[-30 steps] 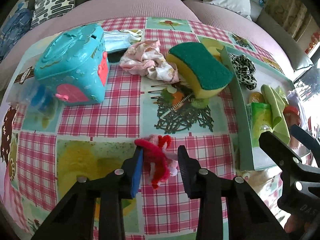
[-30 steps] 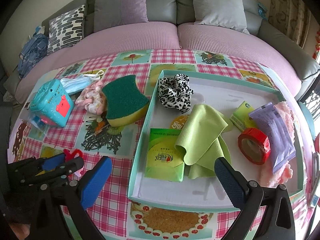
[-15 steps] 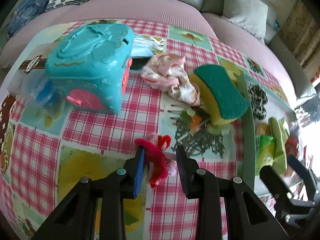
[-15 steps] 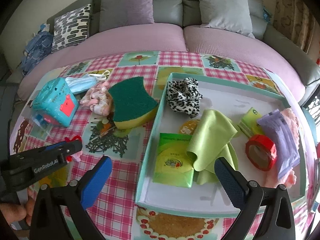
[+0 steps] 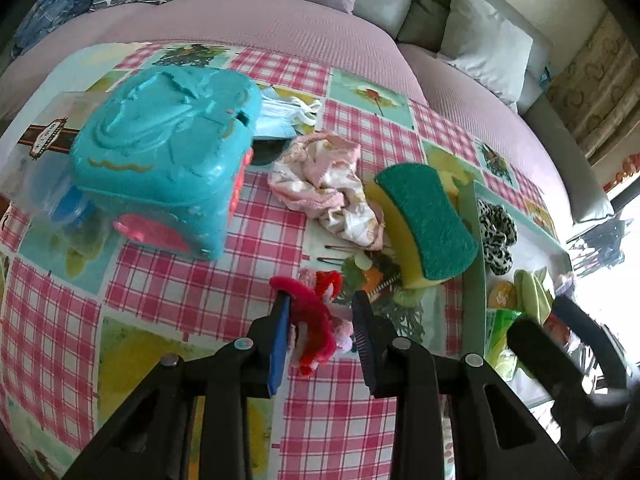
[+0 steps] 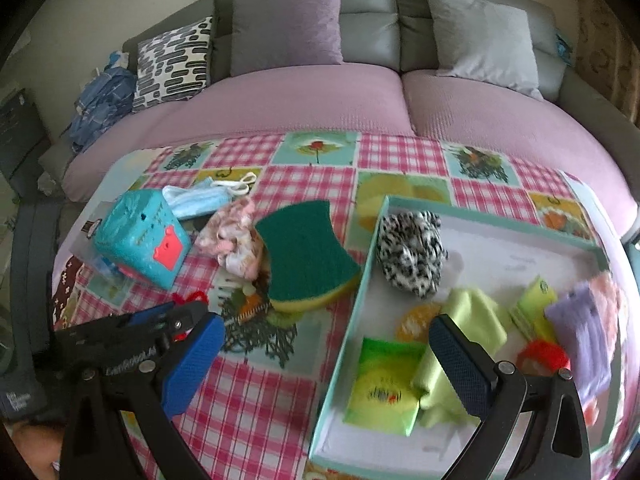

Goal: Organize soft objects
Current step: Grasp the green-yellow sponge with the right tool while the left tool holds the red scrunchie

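Left wrist view is showing me the red fuzzy toy sitting between my left gripper pads, jaws clenching on it, lifted just above the checked tablecloth. I am judging the teal tray as its destination, lying to the right past the green sponge. My right gripper is hanging spread wide over the tray's near edge, holding nothing.

A home living room: a grey sofa (scattered cushions) stands behind a table's checked tablecloth.
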Motion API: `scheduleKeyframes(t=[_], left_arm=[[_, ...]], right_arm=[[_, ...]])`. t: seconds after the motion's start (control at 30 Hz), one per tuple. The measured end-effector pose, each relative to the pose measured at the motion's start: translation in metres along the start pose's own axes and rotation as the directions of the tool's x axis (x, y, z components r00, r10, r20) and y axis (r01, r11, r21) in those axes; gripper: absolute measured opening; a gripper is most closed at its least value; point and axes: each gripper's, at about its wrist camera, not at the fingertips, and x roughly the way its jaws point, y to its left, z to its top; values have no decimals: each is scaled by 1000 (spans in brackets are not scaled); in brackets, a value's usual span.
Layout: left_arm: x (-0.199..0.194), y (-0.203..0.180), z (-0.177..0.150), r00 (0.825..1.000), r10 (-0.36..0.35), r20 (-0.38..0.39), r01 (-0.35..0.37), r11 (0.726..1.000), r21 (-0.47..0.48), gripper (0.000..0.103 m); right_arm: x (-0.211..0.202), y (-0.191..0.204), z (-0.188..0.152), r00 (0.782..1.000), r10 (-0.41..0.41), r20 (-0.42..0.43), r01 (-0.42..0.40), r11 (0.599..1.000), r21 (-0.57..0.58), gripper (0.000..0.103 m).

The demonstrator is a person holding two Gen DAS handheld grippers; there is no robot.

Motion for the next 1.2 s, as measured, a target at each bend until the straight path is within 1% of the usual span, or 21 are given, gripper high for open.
scheduleKeyframes(t=[0.1, 0.23, 0.4, 0.5, 0.57, 0.67, 0.73, 0.9, 0.97, 1.03, 1.1, 1.17, 1.2], left_arm=[[-3, 6, 1, 1000, -3, 10, 3, 1000, -13, 32], [0, 8, 3, 1000, -3, 5, 3, 1000, -20, 32], [-2, 10, 5, 1000, 1, 13, 0, 1000, -24, 32], [-3, 11, 4, 1000, 13, 16, -12, 1000, -24, 32], [-4, 12, 4, 1000, 21, 16, -20, 999, -25, 32], [-6, 15, 3, 999, 30, 16, -29, 999, -29, 32], [-7, 16, 2, 999, 33, 16, -33, 999, -29, 32], [-7, 16, 2, 999, 34, 16, -34, 999, -28, 32], [-7, 16, 2, 999, 36, 15, -35, 999, -29, 32], [-6, 16, 2, 999, 39, 13, -38, 999, -29, 32], [-6, 17, 2, 999, 40, 13, -39, 999, -29, 32], [-6, 16, 2, 999, 42, 13, -41, 999, -29, 32], [-6, 16, 2, 999, 42, 13, -42, 999, -28, 32]], right_arm=[[4, 5, 14, 999, -32, -4, 32, 998, -55, 102], [10, 6, 24, 999, -50, -15, 49, 995, -92, 101], [20, 12, 29, 998, -44, -34, 39, 991, -126, 100], [31, 15, 31, 997, -40, -67, 31, 990, -137, 100], [39, 18, 34, 996, -33, -86, 19, 989, -150, 94], [55, 22, 37, 992, 0, -128, -21, 986, -166, 89], [65, 24, 39, 989, 5, -149, -30, 985, -169, 86], [84, 29, 42, 983, 14, -184, -50, 980, -194, 84], [92, 31, 43, 980, -9, -197, -34, 976, -214, 84], [99, 33, 42, 977, -13, -211, -35, 974, -225, 84], [104, 34, 42, 975, -14, -222, -39, 972, -231, 79], [107, 34, 41, 974, -16, -227, -38, 972, -231, 67], [107, 33, 40, 974, -13, -228, -40, 973, -225, 67]])
